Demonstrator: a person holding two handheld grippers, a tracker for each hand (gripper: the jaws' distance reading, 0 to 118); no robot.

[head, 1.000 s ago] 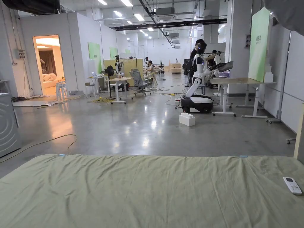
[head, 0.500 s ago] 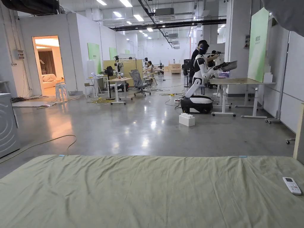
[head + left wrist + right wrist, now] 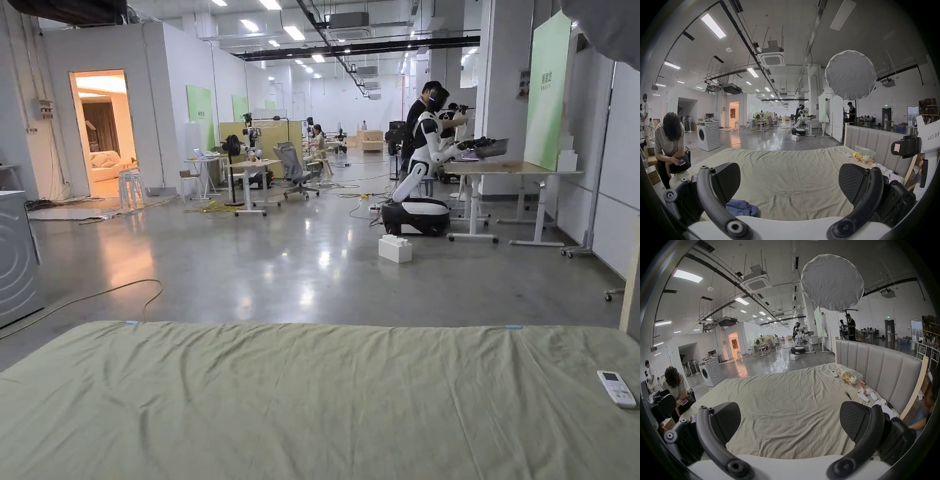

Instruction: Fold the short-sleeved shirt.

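Observation:
A crumpled blue garment [image 3: 741, 208] lies on the near edge of the bed, just below my left gripper's left jaw in the left gripper view. My left gripper [image 3: 789, 183] is open above the green bedsheet [image 3: 786, 175], with nothing between its jaws. My right gripper [image 3: 790, 421] is open too, held over the same sheet [image 3: 782, 402] and holding nothing. The right gripper's white body [image 3: 927, 141] shows at the right edge of the left gripper view. In the head view the sheet [image 3: 312, 406] spreads flat and bare.
A white remote [image 3: 616, 389] lies at the bed's right side, near a bag of coloured items [image 3: 849, 378], white objects [image 3: 866, 394] and a padded headboard [image 3: 875, 368]. A person [image 3: 670, 142] bends over at the bed's left. A washing machine [image 3: 708, 136] and a white robot [image 3: 419, 187] stand beyond.
The head camera has shifted slightly. The far white robot has lowered the tray it holds toward its table. Nothing on the bed has moved.

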